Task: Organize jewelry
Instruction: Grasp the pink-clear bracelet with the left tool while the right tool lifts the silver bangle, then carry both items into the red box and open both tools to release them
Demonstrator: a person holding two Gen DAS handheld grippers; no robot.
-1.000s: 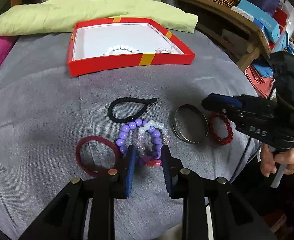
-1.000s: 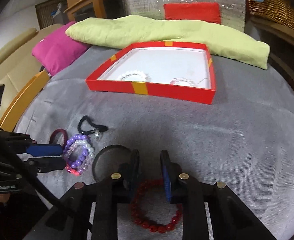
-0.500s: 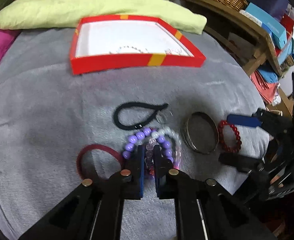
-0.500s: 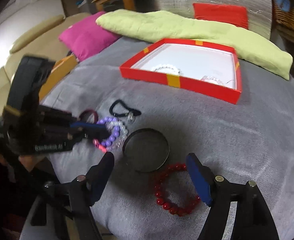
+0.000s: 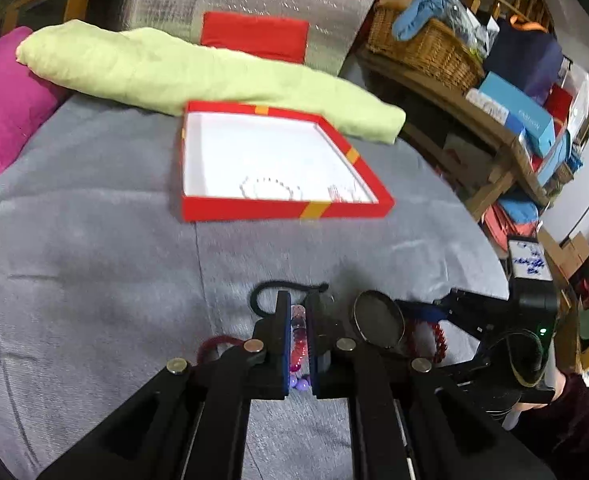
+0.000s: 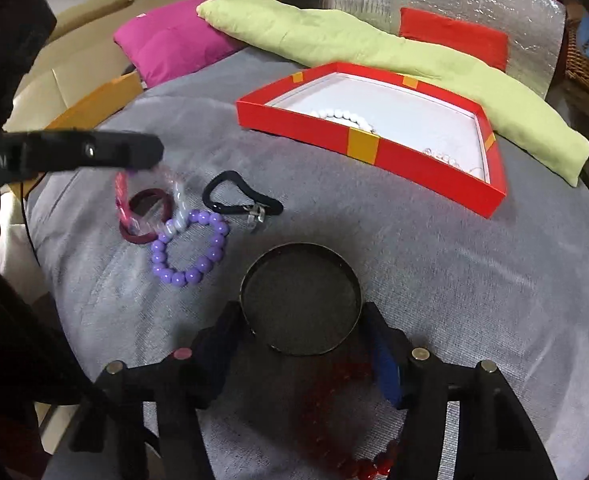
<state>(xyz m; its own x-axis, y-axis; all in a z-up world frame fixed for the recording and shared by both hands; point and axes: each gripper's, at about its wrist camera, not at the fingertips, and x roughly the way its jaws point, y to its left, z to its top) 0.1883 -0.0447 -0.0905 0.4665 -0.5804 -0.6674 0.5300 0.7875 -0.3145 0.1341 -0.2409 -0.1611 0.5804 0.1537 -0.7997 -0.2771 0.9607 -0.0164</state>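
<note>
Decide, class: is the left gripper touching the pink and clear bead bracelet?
Touching. The left wrist view shows the left gripper closed on the pink and clear bead bracelet, its beads pinched between both blue pads.

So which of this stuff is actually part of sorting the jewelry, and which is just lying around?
Job: red box, clear bracelet in left gripper, purple bracelet, bangle, red beads, maroon ring, black tie.

Lying about: green cushion, pink pillow, basket.

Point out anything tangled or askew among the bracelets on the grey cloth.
The clear-and-pink bracelet hangs from the shut left gripper, its low end draped over the purple bead bracelet and maroon ring.
</note>
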